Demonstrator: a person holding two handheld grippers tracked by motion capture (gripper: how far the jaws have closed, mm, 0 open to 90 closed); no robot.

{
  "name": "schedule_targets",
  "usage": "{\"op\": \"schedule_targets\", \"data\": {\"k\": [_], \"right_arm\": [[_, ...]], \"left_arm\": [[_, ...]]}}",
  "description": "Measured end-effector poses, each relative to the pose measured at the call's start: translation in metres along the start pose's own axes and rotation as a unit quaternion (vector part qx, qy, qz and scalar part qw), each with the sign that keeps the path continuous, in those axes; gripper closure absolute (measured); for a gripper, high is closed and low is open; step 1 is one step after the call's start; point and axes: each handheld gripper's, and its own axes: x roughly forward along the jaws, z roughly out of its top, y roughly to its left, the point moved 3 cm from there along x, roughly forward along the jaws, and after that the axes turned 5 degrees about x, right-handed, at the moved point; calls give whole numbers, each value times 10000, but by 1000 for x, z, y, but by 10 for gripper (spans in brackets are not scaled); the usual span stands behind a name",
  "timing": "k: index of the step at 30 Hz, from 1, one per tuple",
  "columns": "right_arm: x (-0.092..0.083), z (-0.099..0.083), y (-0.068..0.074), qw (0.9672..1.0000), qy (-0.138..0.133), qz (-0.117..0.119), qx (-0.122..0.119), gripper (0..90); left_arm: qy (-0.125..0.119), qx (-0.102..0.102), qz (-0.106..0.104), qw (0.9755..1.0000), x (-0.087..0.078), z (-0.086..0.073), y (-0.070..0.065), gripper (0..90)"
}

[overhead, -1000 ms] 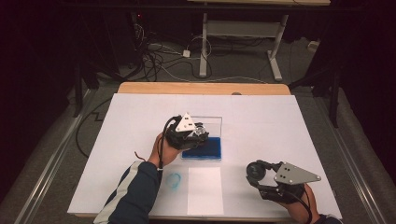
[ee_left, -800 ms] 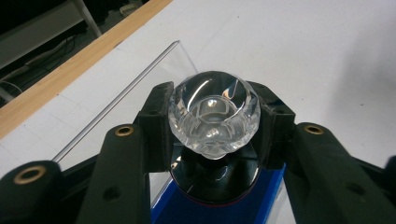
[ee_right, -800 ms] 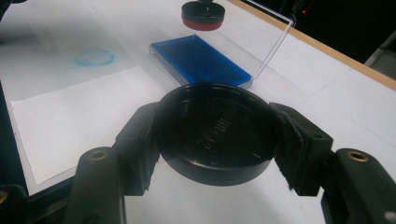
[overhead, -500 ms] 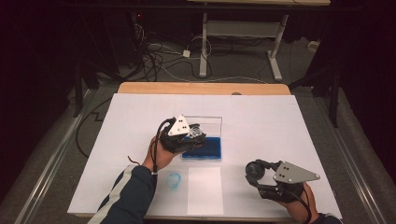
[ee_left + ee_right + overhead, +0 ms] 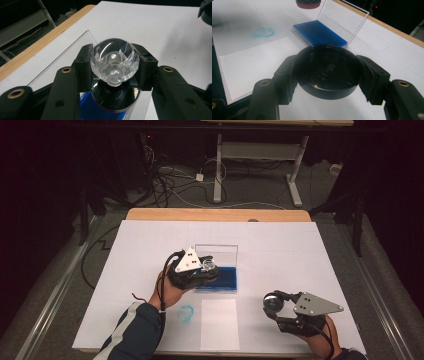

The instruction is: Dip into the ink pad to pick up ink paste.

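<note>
My left gripper (image 5: 202, 270) is shut on the clear faceted knob of a round stamp (image 5: 113, 62). The stamp's black base hangs just over the blue ink pad (image 5: 223, 278), which lies in a case with its clear lid (image 5: 220, 253) standing open. My right gripper (image 5: 274, 304) rests low at the near right, shut on a black round cap (image 5: 327, 71). From there the ink pad (image 5: 318, 33) lies ahead, with the stamp's base (image 5: 308, 3) at the top edge.
A white sheet of paper (image 5: 219, 322) lies near the front edge, and beside it a blue ring mark (image 5: 186, 313) shows on the white table cover (image 5: 300, 250). The wooden table edge (image 5: 215, 214) runs along the far side.
My left gripper, with the stamp in it, has drifted a little left and toward the person, rising slightly. The blue ring mark has come out from under the forearm. The right gripper has kept still.
</note>
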Motion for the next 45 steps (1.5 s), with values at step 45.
{"op": "schedule_targets", "data": {"k": [45], "right_arm": [[4, 0, 3, 10000, 65, 30, -39, 381]], "left_arm": [[-160, 93, -244, 9995, -26, -11, -32, 541]]}}
